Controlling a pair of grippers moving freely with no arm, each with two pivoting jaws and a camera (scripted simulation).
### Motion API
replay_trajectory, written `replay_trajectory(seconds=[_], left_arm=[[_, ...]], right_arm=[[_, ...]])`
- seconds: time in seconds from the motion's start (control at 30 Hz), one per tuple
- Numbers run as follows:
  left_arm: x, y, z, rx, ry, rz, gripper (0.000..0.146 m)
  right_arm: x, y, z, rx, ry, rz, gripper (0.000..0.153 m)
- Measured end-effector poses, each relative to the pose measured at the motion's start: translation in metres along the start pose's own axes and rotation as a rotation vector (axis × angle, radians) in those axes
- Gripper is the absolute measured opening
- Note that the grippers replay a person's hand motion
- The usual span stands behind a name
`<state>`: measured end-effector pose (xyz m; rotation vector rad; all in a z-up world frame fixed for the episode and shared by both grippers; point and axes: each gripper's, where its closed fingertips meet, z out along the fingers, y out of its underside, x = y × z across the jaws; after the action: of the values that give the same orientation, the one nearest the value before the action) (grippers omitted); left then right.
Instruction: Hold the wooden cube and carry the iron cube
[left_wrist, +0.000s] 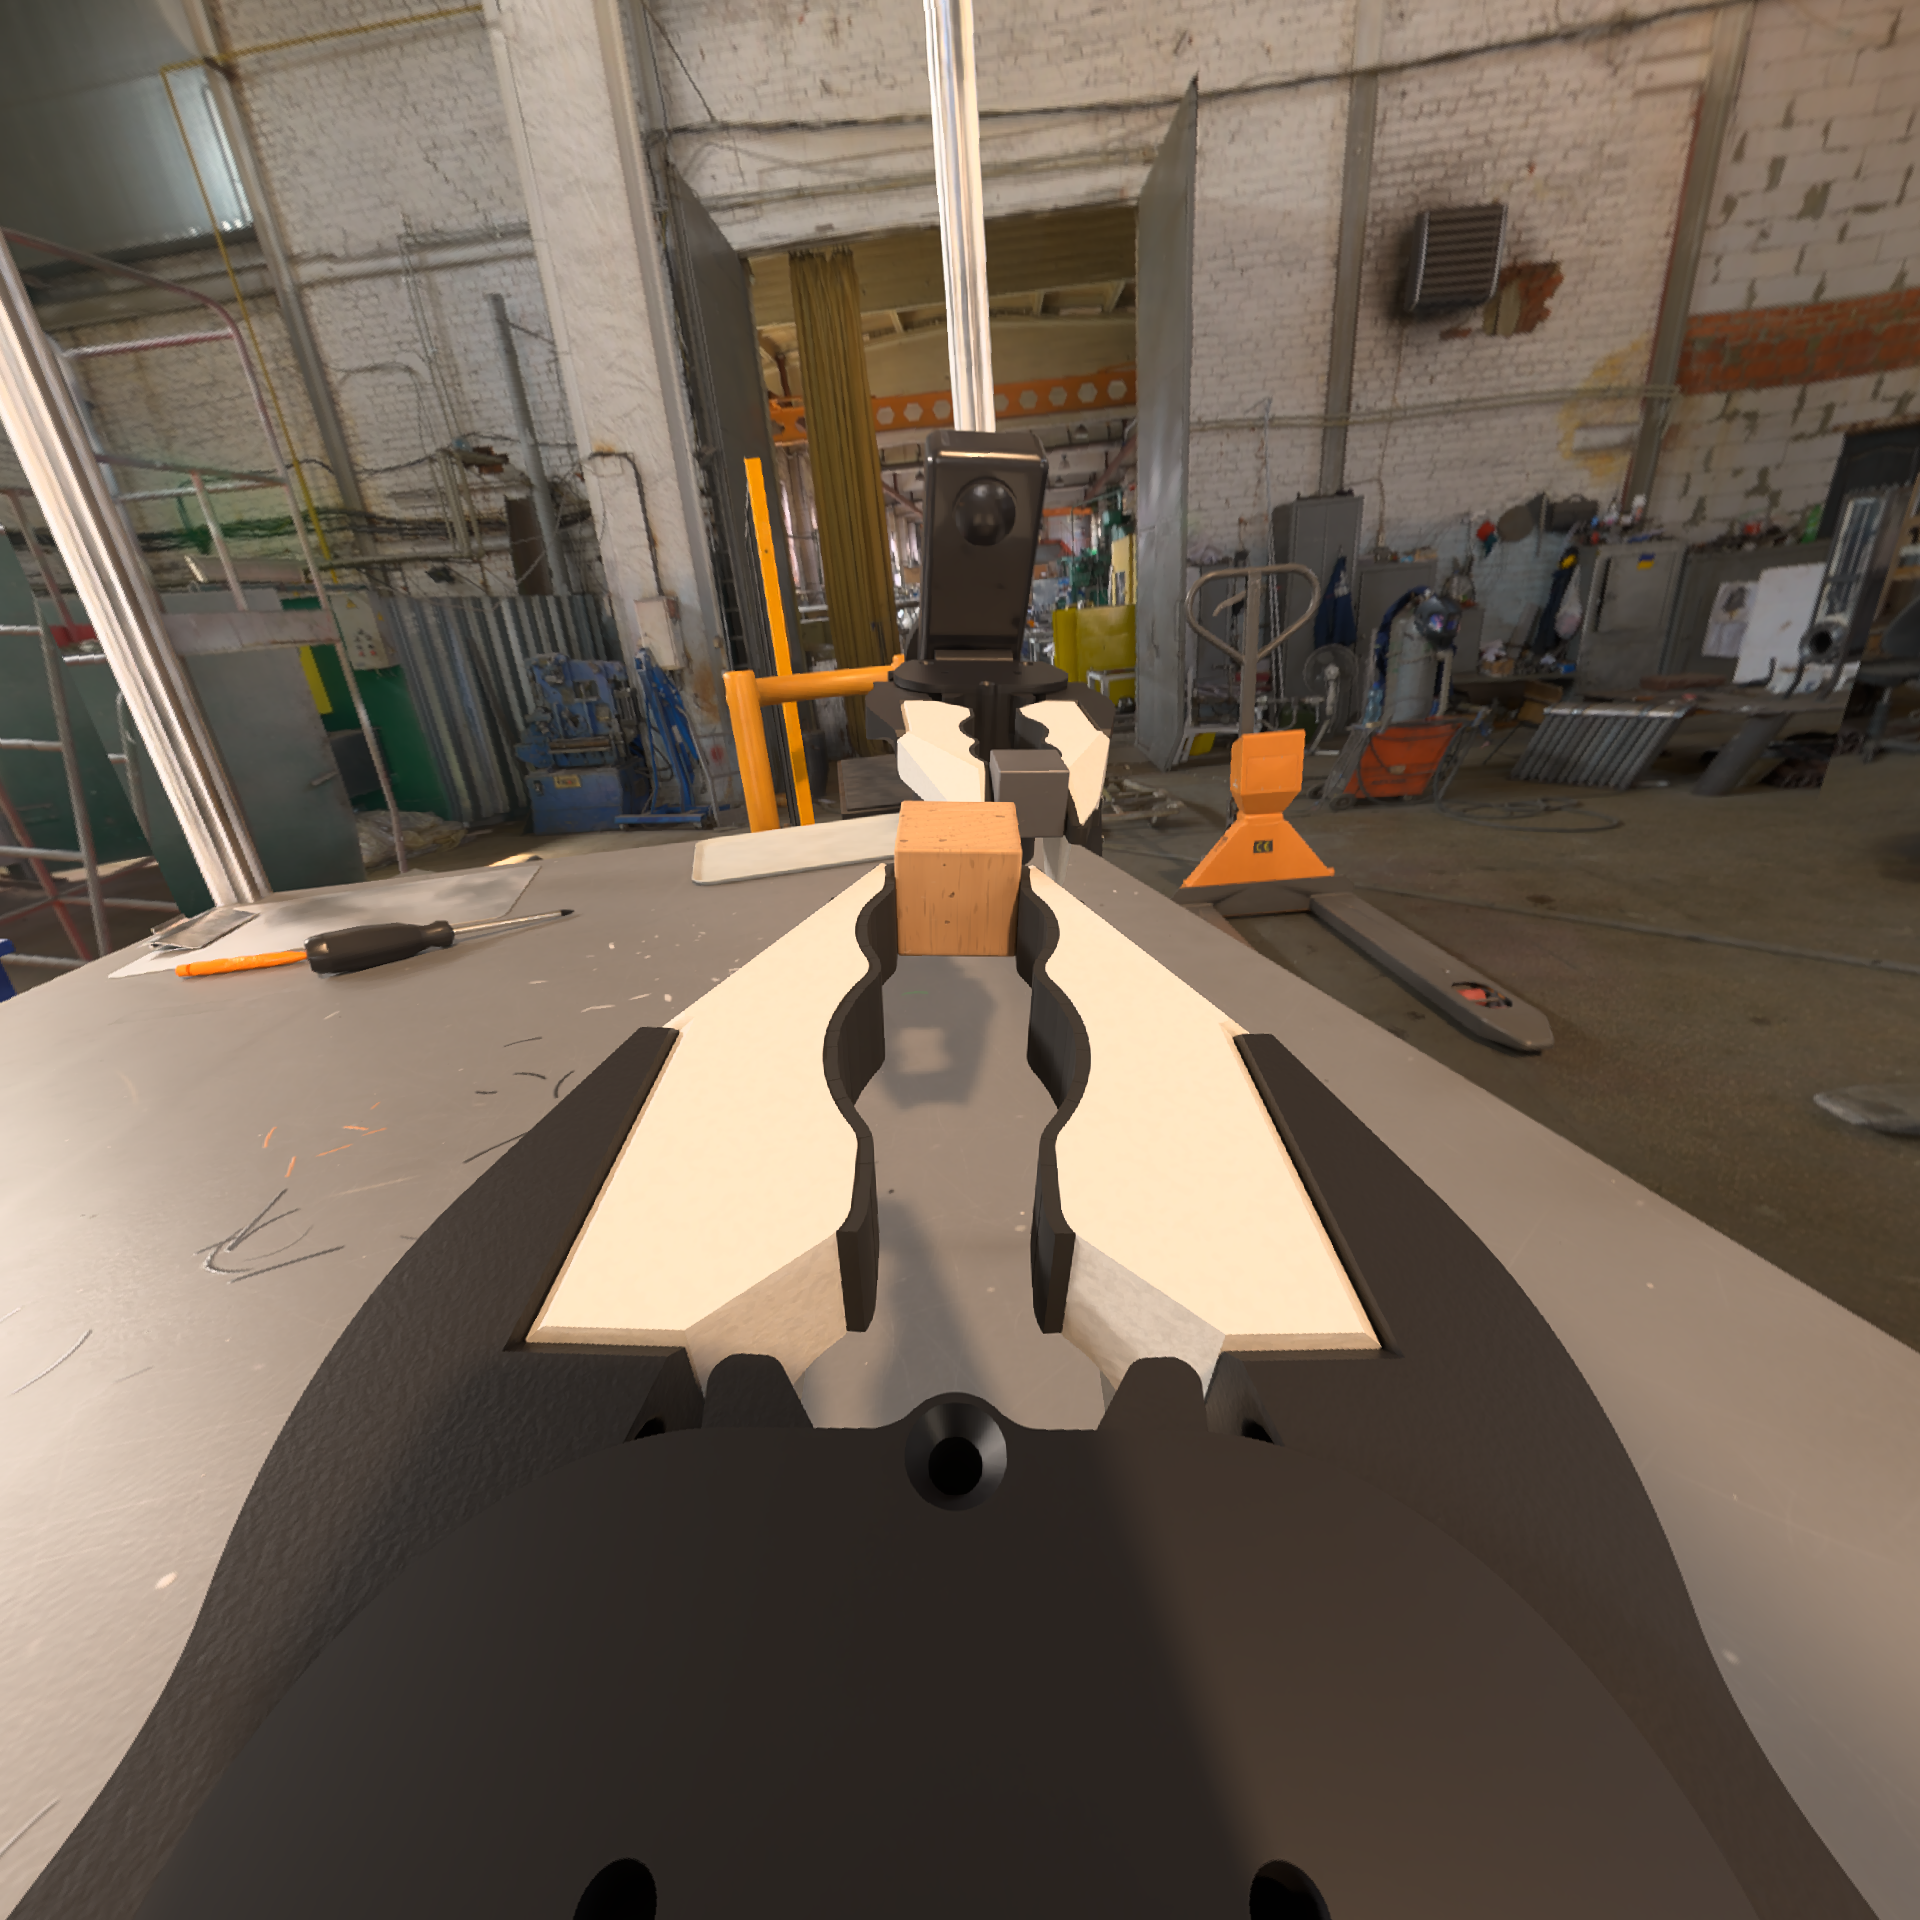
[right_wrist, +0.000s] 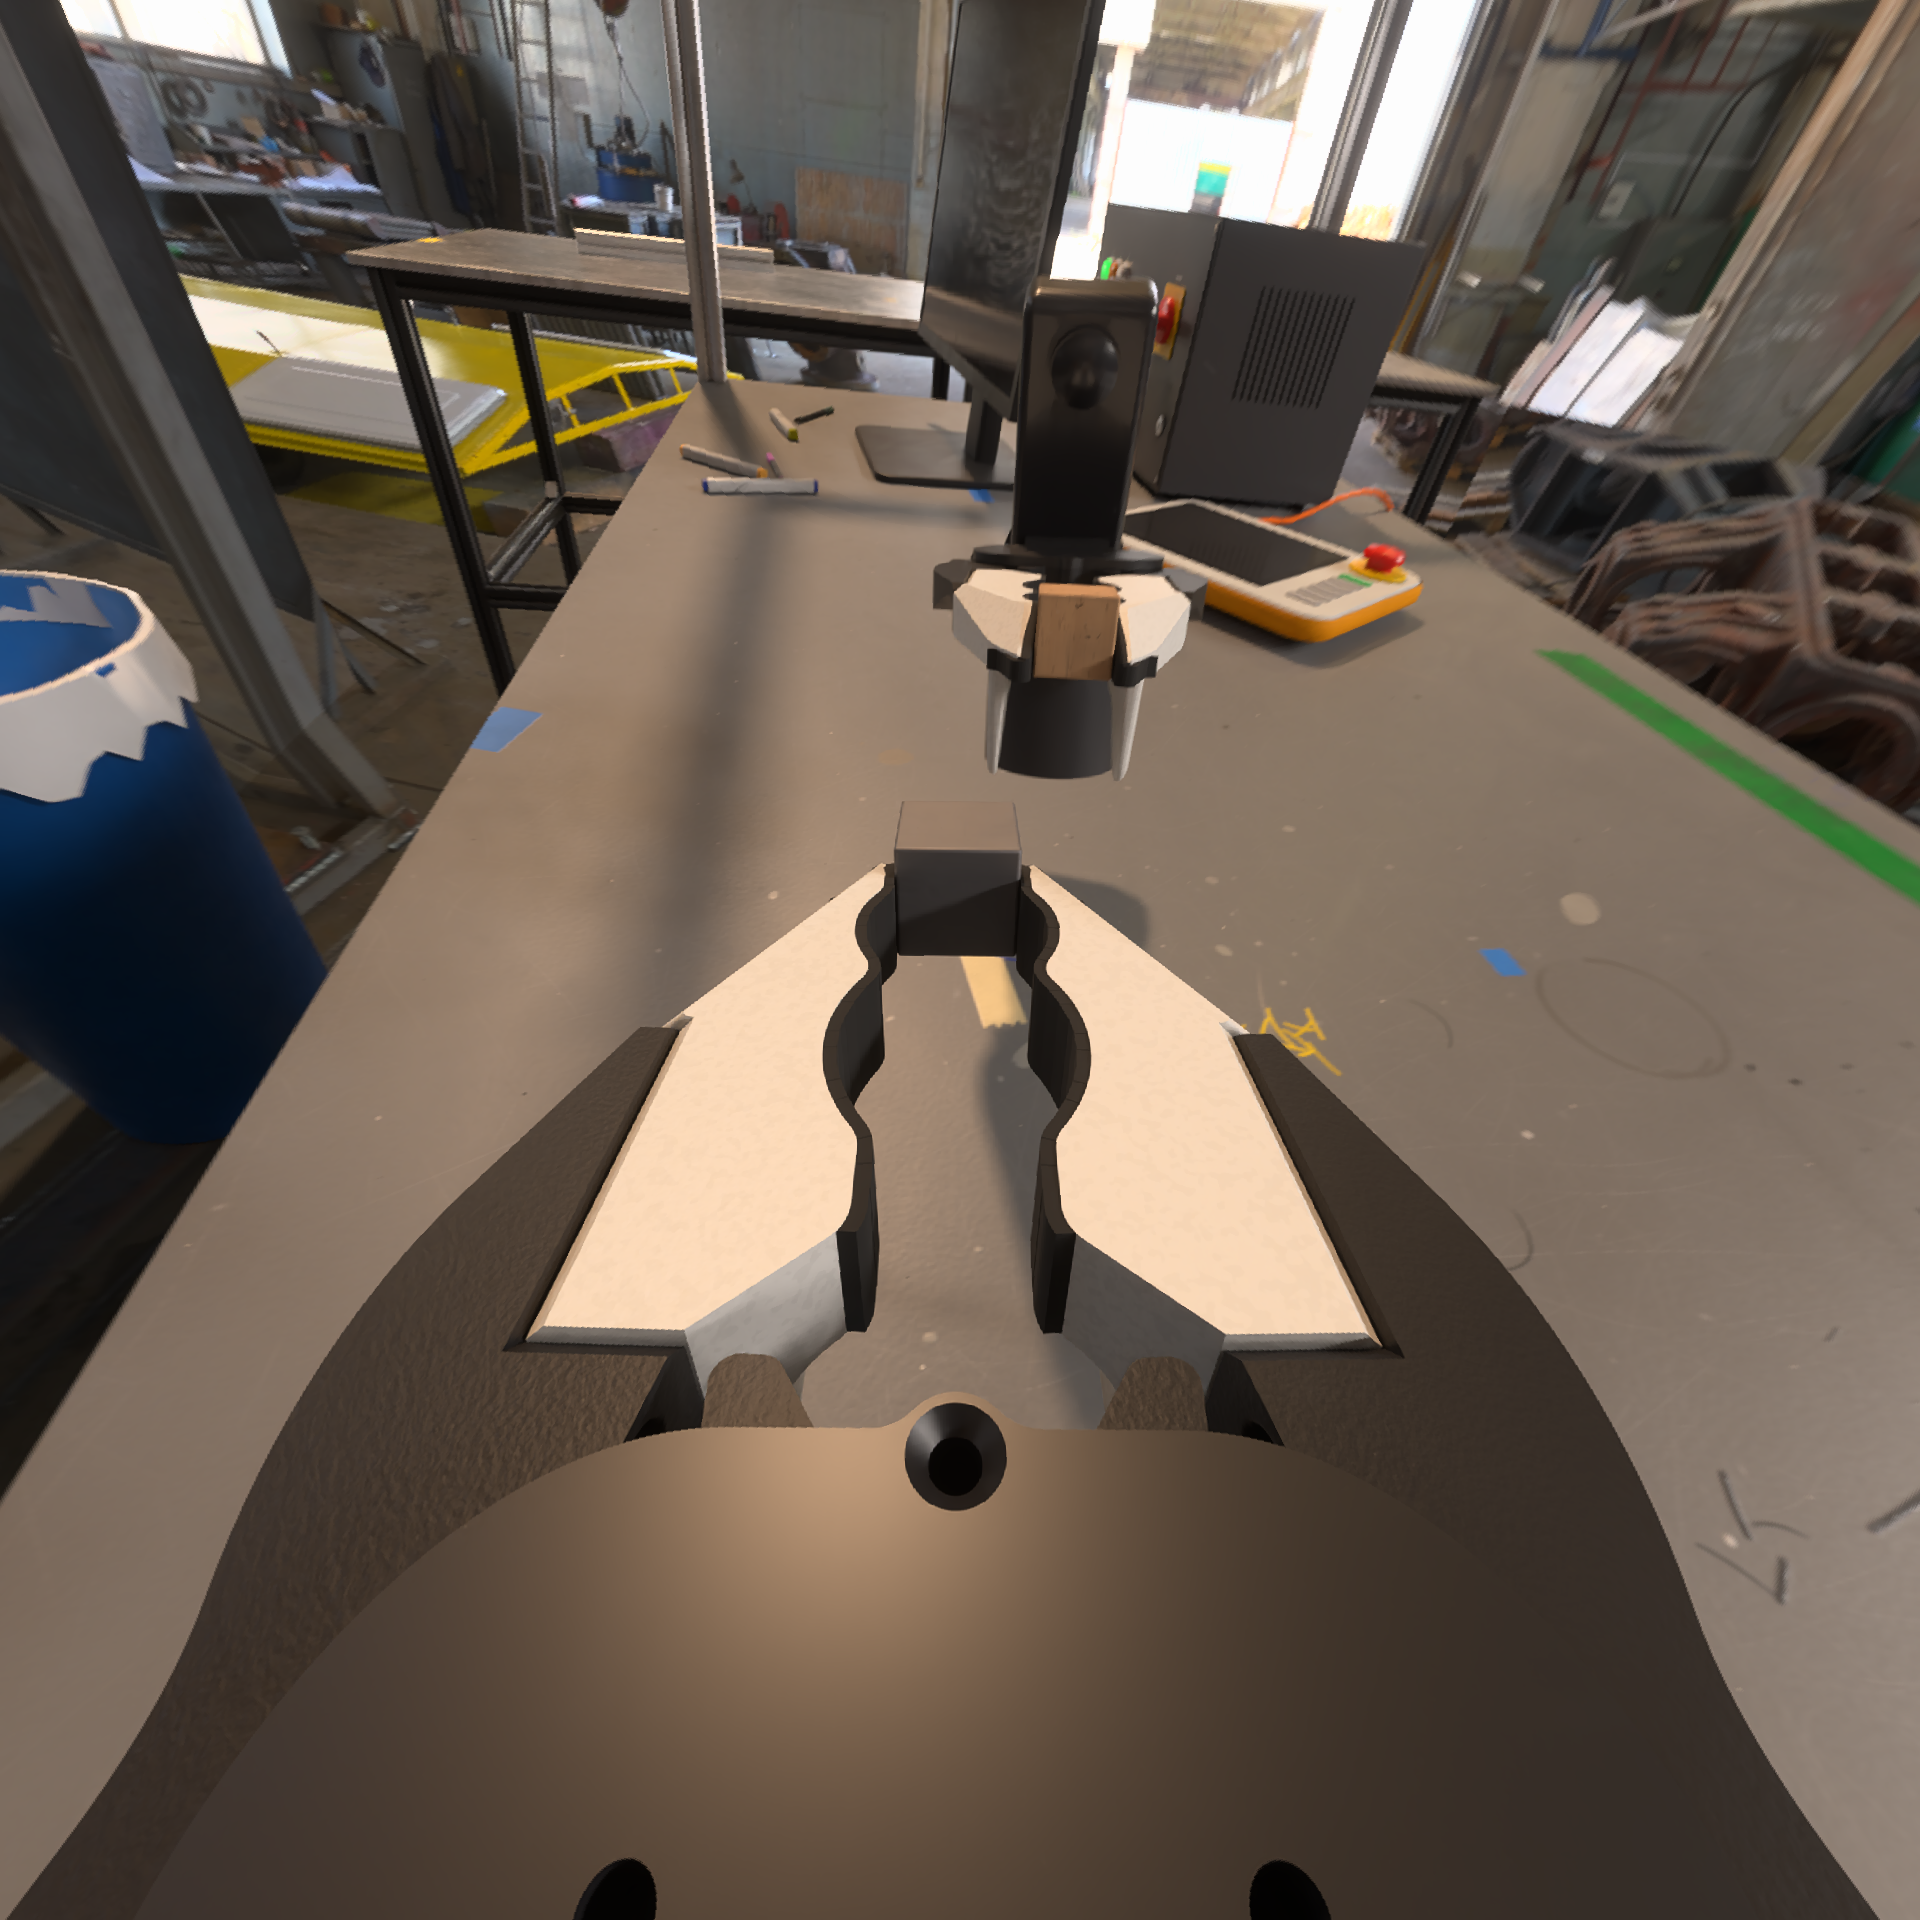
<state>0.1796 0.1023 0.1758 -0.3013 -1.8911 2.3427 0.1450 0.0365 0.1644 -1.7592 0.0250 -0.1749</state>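
Note:
My left gripper is shut on the light wooden cube, held between its fingertips above the grey table. My right gripper is shut on the dark grey iron cube, held above the table. The two grippers face each other. In the left wrist view the right gripper shows just beyond the wooden cube with the iron cube in it. In the right wrist view the left gripper shows ahead, slightly higher, with the wooden cube in it.
A black-handled screwdriver and an orange pen lie at the left. A white tray lies behind. A monitor, a grey box, a yellow-edged pendant and markers stand at the far end. A blue barrel stands beside the table.

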Motion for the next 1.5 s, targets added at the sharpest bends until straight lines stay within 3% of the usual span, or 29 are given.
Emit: replay_trajectory(seconds=[0.27,0.53,0.77,1.0,1.5], left_arm=[[-0.004,-0.001,-0.007,0.058,-0.005,-0.039,0.021],[-0.006,0.000,-0.012,0.094,-0.001,-0.049,0.021],[-0.003,-0.004,-0.022,0.051,-0.020,0.038,0.021],[-0.003,0.000,-0.017,-0.031,-0.040,0.058,0.021],[-0.004,0.001,-0.011,-0.007,-0.035,0.011,0.021]], right_arm=[[0.005,-0.009,0.007,0.088,0.067,-0.052,0.022],[0.007,-0.011,0.011,0.122,0.031,0.067,0.022],[0.008,-0.013,0.019,0.153,0.027,0.213,0.022],[0.008,-0.008,0.012,0.110,0.049,0.162,0.022],[0.007,-0.006,0.008,0.112,0.091,0.110,0.022]])
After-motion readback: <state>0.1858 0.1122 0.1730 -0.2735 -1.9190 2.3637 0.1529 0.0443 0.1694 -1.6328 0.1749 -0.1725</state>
